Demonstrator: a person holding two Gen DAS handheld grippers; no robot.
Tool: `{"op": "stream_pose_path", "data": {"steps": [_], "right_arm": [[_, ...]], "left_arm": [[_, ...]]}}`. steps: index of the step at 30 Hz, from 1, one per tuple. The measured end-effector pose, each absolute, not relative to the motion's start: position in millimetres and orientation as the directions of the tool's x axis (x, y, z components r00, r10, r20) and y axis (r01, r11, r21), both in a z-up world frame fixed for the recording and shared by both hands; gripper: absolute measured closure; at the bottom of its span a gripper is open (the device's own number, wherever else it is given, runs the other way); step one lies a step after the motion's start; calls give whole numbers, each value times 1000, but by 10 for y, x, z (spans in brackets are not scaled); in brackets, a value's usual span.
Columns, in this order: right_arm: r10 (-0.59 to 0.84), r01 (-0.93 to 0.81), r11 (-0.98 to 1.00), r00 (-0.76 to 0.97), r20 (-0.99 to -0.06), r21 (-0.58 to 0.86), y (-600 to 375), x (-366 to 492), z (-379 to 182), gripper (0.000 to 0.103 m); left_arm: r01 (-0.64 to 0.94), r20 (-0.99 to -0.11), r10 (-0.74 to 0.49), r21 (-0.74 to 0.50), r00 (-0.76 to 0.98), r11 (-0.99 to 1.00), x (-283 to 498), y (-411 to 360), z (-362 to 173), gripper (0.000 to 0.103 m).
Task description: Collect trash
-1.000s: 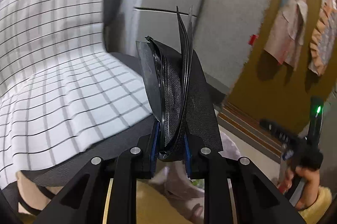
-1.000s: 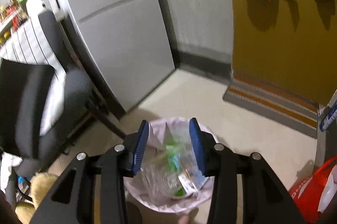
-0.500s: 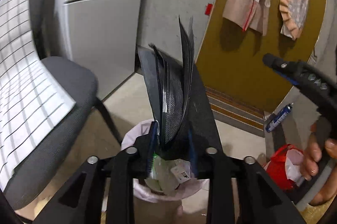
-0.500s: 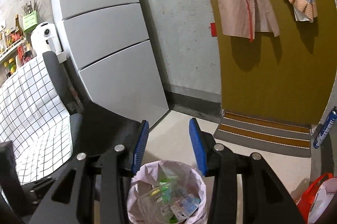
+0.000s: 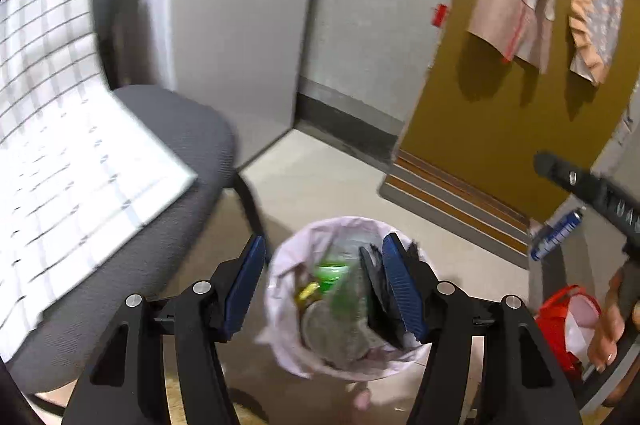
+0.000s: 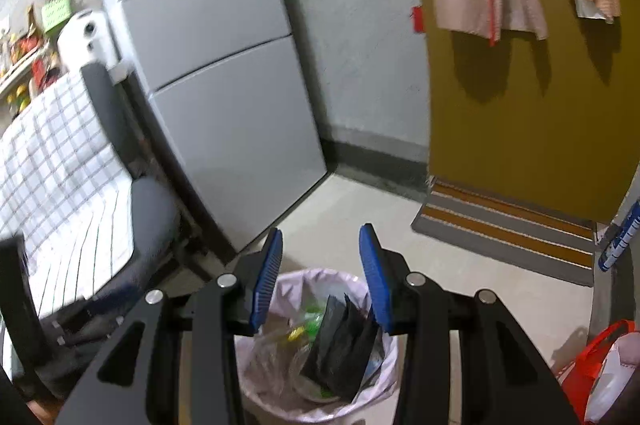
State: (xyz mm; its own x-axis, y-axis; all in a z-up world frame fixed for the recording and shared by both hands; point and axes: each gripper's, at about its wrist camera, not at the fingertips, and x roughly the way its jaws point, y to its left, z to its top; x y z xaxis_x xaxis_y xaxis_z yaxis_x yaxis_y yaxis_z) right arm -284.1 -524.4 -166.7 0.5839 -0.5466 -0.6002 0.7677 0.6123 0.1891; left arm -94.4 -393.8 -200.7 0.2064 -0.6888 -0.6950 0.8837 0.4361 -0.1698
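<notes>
A trash bin with a pale pink liner (image 5: 288, 305) stands on the floor below both grippers; it also shows in the right wrist view (image 6: 384, 381). Inside lie clear plastic, green packaging and black plastic trash (image 5: 380, 297), which stands upright in the bin in the right wrist view (image 6: 340, 345). My left gripper (image 5: 324, 285) is open and empty above the bin. My right gripper (image 6: 320, 277) is open and empty above the bin's far rim.
A grey office chair (image 5: 180, 145) with a checked cloth (image 5: 60, 165) is on the left. A grey cabinet (image 6: 224, 105) stands behind. A striped mat (image 6: 512, 229) lies by the mustard wall. A red bag (image 6: 600, 377) sits at right. A blue can (image 5: 556, 233) stands nearby.
My left gripper opened and let go of the black plastic trash, which dropped into the bin. The left view tilted down toward the bin. My right gripper stayed open.
</notes>
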Motion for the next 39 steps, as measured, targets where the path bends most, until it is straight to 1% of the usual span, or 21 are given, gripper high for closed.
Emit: {"op": "stream_pose_path", "data": {"steps": [1,3,4,5,6,7,8,10,11,13,15,18,20,23,28,31,35,39], "right_arm": [[-534,758,628,586,-610,178,-5186,-2794,-1674,63],[-507,736,658,588,-630,157,-5061,-2695,-1681,63],[-490,724,673,590,-642,151,-5007,-2648,-1686,63],[-464,706,692,594,-657,150,-4942,-2591,-1692,62],[-438,690,708,597,-672,151,-4890,-2543,-1698,58],[-411,674,723,595,-690,151,-4839,-2490,-1705,55],[-378,653,743,594,-710,150,-4755,-2426,-1707,54],[-355,628,766,590,-725,136,-4625,-2352,-1672,49],[-350,617,777,591,-726,128,-4549,-2321,-1635,44],[-345,592,798,602,-720,112,-4391,-2266,-1519,28],[-354,571,816,616,-704,89,-4242,-2220,-1377,19],[-377,549,835,634,-675,49,-4037,-2163,-1157,13],[-377,535,844,649,-660,44,-3951,-2162,-1030,7],[-372,516,856,666,-646,39,-3836,-2135,-851,6],[-383,487,873,658,-648,-21,-3650,-2039,-623,6],[-382,463,885,670,-636,-44,-3540,-2026,-502,6],[-387,452,890,687,-615,-55,-3448,-2061,-364,6],[-389,457,888,692,-608,-48,-3449,-2077,-306,6]], "left_arm": [[878,-694,-687,-171,216,448,-910,-3883,-1985,41],[860,-695,-676,-166,244,482,-844,-3756,-1930,36],[853,-695,-670,-160,260,497,-815,-3688,-1900,29],[841,-695,-658,-145,288,521,-779,-3586,-1854,28],[834,-696,-651,-136,304,535,-754,-3522,-1824,27],[825,-701,-638,-126,319,551,-729,-3449,-1789,24],[817,-709,-624,-119,327,564,-704,-3381,-1759,16],[799,-734,-594,-119,329,590,-655,-3198,-1702,15],[793,-740,-591,-129,322,595,-641,-3100,-1672,15],[775,-754,-574,-143,318,616,-602,-2935,-1606,14],[766,-756,-575,-158,312,624,-572,-2774,-1524,11],[765,-742,-586,-159,325,624,-578,-2576,-1371,9],[761,-730,-587,-143,350,633,-603,-2459,-1259,8],[747,-726,-568,-115,387,655,-622,-2305,-1109,7],[709,-705,-540,-75,460,701,-607,-1957,-864,6],[673,-691,-524,-73,498,736,-583,-1781,-747,6],[618,-704,-467,-51,535,785,-578,-1558,-653,6],[594,-711,-438,-35,550,804,-585,-1448,-601,6]]}}
